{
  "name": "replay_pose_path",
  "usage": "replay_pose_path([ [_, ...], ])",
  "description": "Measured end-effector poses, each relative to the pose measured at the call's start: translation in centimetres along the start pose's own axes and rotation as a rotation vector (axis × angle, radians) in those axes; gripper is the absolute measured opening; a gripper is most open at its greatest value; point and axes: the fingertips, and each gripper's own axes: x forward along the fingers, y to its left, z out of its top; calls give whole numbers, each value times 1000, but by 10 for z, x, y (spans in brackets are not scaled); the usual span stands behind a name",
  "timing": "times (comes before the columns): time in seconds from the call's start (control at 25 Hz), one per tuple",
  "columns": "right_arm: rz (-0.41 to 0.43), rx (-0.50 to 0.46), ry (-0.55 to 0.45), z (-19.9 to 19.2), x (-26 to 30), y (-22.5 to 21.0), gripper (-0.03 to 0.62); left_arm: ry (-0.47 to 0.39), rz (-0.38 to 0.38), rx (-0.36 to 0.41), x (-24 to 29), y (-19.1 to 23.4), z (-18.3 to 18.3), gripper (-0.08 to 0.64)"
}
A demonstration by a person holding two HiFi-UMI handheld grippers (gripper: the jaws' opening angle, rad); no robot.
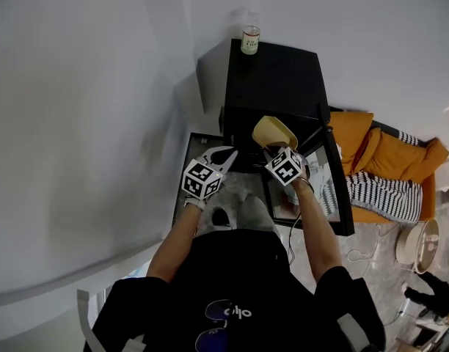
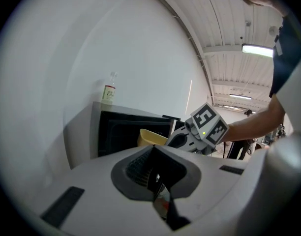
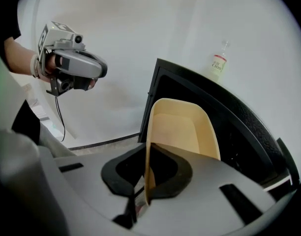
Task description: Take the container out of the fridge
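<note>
Container [image 3: 182,127]: pale yellow tub, empty, rounded corners, tilted on edge. It sits at frame centre, at the open mouth of the black fridge [image 1: 276,79]. Right gripper [image 3: 146,173] is clamped on its near wall, and the tub's long axis runs straight ahead of the jaws, toward the fridge. Left gripper [image 2: 153,154] is closed on nothing, just left of it. Pulling back should clear it. Bottle [image 1: 250,40] stands on the fridge top, upper centre.

bottle [image 1: 250,39] on fridge [image 1: 276,79]; container [image 1: 274,132] before fridge opening
</note>
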Motion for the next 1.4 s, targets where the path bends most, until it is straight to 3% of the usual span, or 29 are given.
replay_pose_path([
  [0.4, 45, 61, -85, 10, -50, 16, 15, -46, 235, -34, -44, -9, 8, 6],
  [0.92, 173, 58, -195, -8, -118, 51, 14, -120, 535, -134, -102, -88, -16, 6],
  [1.4, 271, 75, -259, -26, -164, 102, 14, -143, 673, -160, -137, -175, -39, 6],
])
